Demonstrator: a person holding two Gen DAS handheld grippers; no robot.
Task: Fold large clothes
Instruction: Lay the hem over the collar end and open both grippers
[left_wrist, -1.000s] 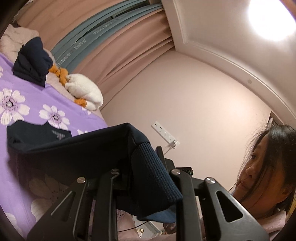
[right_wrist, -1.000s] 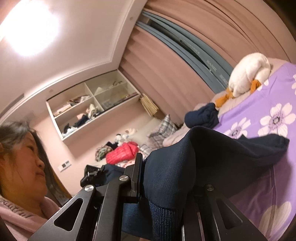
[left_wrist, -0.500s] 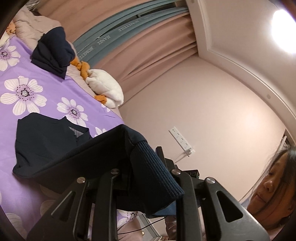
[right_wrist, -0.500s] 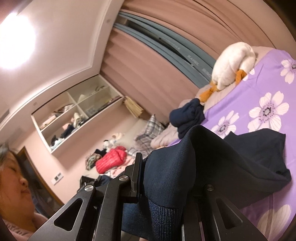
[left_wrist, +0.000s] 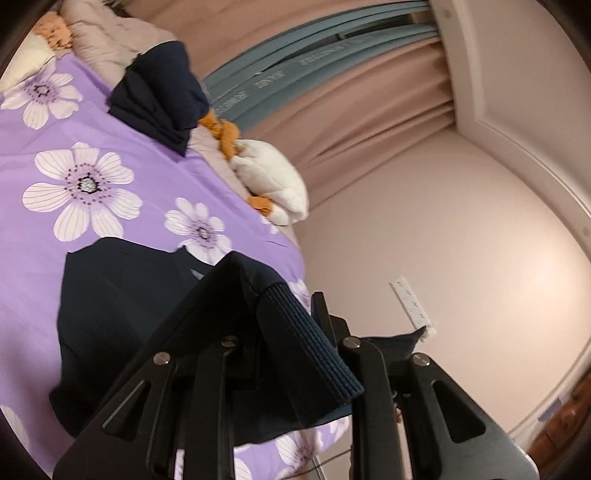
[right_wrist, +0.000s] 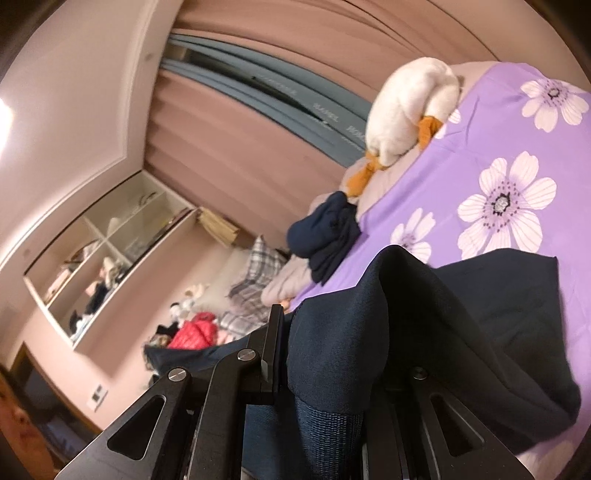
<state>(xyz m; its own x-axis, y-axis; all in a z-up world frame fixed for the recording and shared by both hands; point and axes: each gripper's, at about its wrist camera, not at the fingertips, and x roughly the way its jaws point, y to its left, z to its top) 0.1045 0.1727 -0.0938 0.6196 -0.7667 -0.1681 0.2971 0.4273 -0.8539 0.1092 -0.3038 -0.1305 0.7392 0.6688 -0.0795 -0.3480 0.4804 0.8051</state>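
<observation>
Both grippers are clamped narrow on the ribbed hem of a navy sweater: the left gripper (left_wrist: 291, 339) pinches one corner of the dark knit band, the right gripper (right_wrist: 332, 369) the other, so the lower edge is lifted clear and stretched between them. The rest of the navy sweater (left_wrist: 122, 314) lies spread on the purple flowered bedsheet (left_wrist: 92, 147), near the edge of the bed closest to the person, its cloth rising in a slope from the sheet to the jaws. Holding the hem at two points keeps that edge straight, which suggests the bottom is being carried over the body toward the collar end for a fold; the fold is not yet laid down. Farther up the bed, by the pillows, a second dark blue garment (left_wrist: 159, 96) sits in a heap, well apart from the one in hand, and a white plush duck (right_wrist: 410, 110) rests along the bed's edge by the pink curtains (right_wrist: 229, 129). A slack hem could wrinkle the fold.
</observation>
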